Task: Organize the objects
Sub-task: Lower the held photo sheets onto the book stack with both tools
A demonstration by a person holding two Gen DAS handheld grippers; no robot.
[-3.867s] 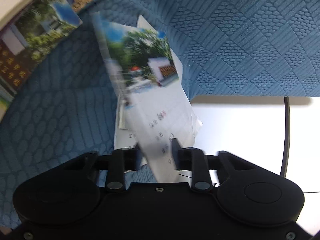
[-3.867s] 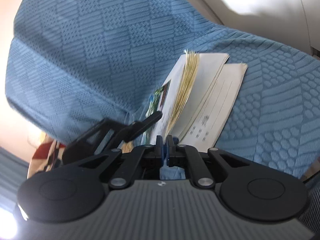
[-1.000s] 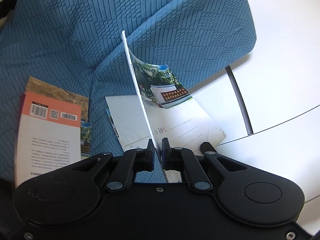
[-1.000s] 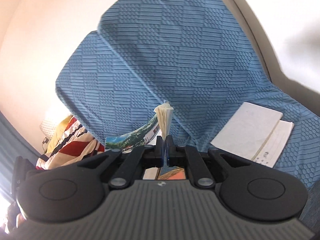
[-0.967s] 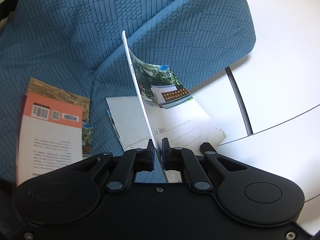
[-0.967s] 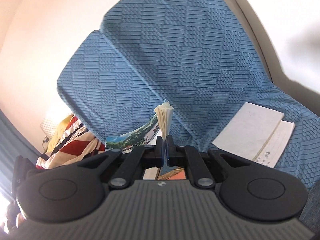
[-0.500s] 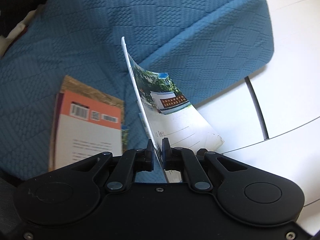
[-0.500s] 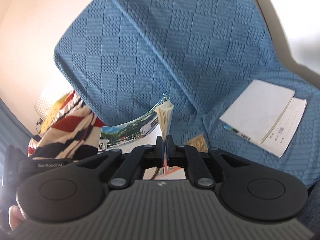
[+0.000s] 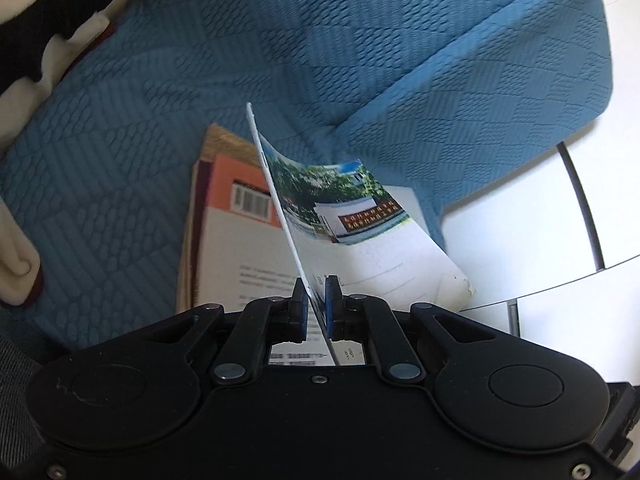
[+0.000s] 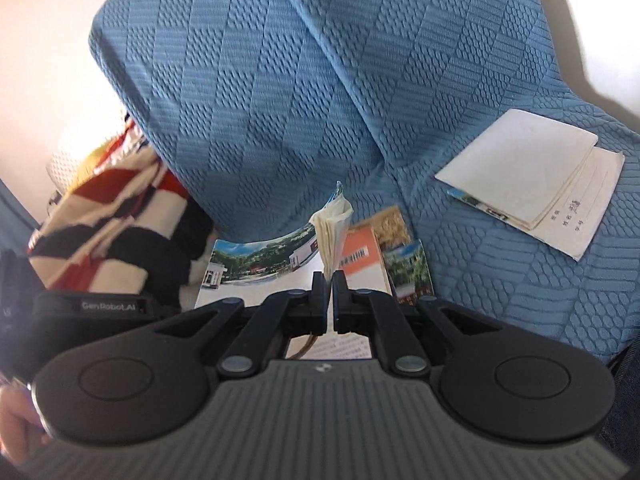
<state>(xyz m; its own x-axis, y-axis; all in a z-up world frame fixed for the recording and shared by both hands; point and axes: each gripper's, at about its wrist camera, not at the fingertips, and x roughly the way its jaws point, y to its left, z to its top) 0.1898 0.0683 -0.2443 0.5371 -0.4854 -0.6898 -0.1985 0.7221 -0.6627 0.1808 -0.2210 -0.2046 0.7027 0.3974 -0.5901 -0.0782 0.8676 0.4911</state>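
My left gripper is shut on a thin notebook with a photo cover, held on edge above an orange-and-white book lying on the blue sofa seat. My right gripper is shut on the pages of the same notebook, whose photo cover bends to the left. The orange book lies below, with a photo booklet beside it. A white notebook stack lies on the seat to the right.
A striped red, black and white blanket lies at the sofa's left end. The blue backrest rises behind. White floor with a dark cable lies beyond the seat's edge. The other gripper's body is at the left.
Both grippers have carried the notebook leftward along the sofa until it hangs over the orange book. The white notebook stack is now farther right. Both grips stayed shut.
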